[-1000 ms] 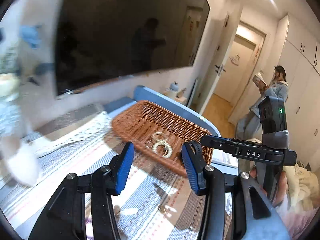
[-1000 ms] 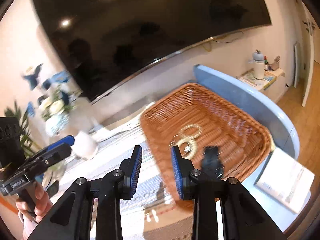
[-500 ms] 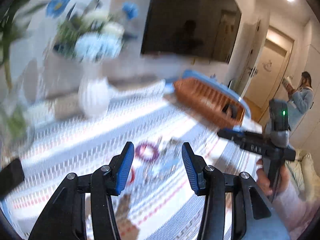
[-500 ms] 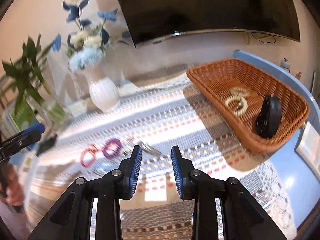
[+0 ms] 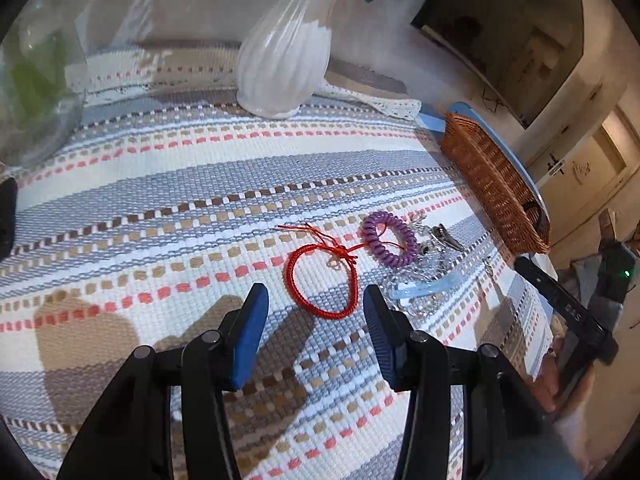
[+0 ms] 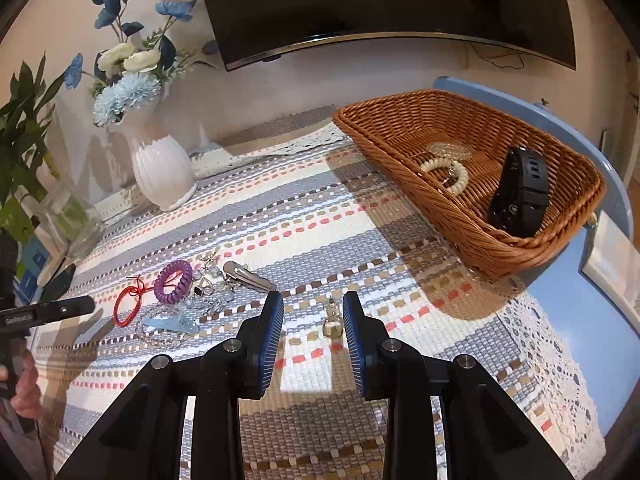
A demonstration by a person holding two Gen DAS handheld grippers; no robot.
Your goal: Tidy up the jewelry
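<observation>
Both grippers are held with jaws spread and nothing clamped: the left gripper [image 5: 314, 304] is poised above one red cord bracelet [image 5: 322, 282], the right gripper [image 6: 313, 314] above one small gold charm [image 6: 332, 322], both lying on the striped cloth [image 6: 312, 216]. One purple coil band [image 6: 174, 282], one silver clip [image 6: 244, 276], one pale blue clip [image 6: 170, 325] and some clear beaded pieces, uncountable, are clustered beside the bracelet. One wicker basket [image 6: 452, 216] at the cloth's far right corner is seen holding one black watch [image 6: 520, 192] and one cream bead bracelet [image 6: 446, 174]; one white vase [image 6: 160, 172] stands at the far edge.
</observation>
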